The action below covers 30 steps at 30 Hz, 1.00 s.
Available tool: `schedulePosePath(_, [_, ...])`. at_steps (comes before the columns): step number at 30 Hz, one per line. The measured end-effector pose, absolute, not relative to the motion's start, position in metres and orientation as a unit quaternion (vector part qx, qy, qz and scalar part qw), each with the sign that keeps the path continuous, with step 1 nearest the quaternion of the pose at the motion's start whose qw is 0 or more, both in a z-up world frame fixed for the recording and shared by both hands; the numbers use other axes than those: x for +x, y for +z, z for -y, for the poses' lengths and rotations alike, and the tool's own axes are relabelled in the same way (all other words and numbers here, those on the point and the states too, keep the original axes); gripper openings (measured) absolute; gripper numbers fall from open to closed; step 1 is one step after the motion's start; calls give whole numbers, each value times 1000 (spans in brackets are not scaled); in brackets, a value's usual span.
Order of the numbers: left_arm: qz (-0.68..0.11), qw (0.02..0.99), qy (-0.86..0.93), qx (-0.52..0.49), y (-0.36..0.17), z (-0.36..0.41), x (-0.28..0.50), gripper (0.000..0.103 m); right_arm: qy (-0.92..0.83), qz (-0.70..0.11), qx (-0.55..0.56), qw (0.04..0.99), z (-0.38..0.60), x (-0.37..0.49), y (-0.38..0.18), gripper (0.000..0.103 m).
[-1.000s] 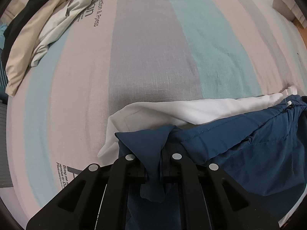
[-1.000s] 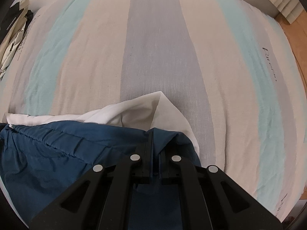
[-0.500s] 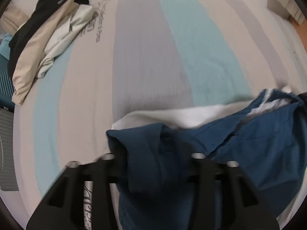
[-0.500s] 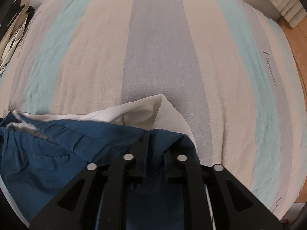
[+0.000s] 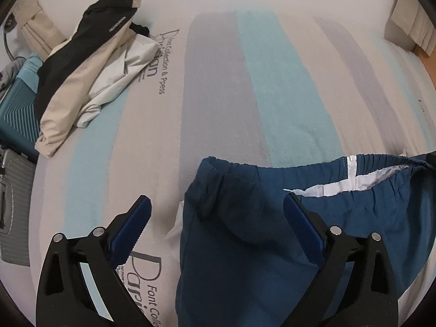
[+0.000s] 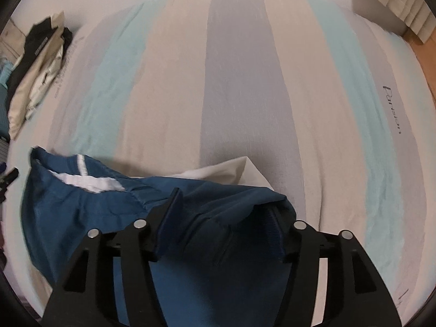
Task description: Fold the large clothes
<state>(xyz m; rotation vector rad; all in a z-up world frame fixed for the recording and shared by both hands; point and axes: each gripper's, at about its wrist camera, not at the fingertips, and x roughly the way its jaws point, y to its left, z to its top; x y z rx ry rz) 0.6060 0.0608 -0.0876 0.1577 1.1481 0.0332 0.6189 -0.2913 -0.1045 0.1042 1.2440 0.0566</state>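
Note:
A dark blue garment [image 5: 245,245] with an elastic hem and white lining [image 5: 340,188] lies on the striped bed sheet [image 5: 245,81]. A white cloth [image 6: 226,171] shows from under it. My left gripper [image 5: 216,201] hangs above the garment's left corner; its jaws are opening and stand wide, with the cloth below and clear of both pads. My right gripper [image 6: 222,204] is over the right corner of the blue garment [image 6: 81,212]. Its jaws are opening too, and a loose fold sits between them without being pinched.
A heap of black, beige and white clothes [image 5: 81,62] lies at the bed's far left, also seen as the heap [image 6: 35,68] from the right wrist. A teal suitcase [image 5: 13,109] and a grey case [image 5: 13,204] stand beside the bed. Wooden floor [image 6: 425,41] shows at the far right.
Both grippers were shut on the blue garment's corners; both have let go, opened and risen. The blue cloth has dropped onto the bed and covers more of the white cloth.

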Motion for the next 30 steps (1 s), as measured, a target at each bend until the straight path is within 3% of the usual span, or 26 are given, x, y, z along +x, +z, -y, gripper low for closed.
schedulePosePath(5, [-549,831,24,80,-88,-62,593,95,57,-589,94,800,306,618,-97,68])
schedulePosePath(11, [-565,821,29,78,-101,-72,581,95,77,-604,130,783,326,620,-88,86])
schedulePosePath(20, [-586,810,2,40,-105,-92,565,96,68,-573,16,817,271,567,-70,93])
schedulePosePath(30, [-618,784,-54,19,-130,-110,533,97,87,-564,21,821,169,505,-107,93])
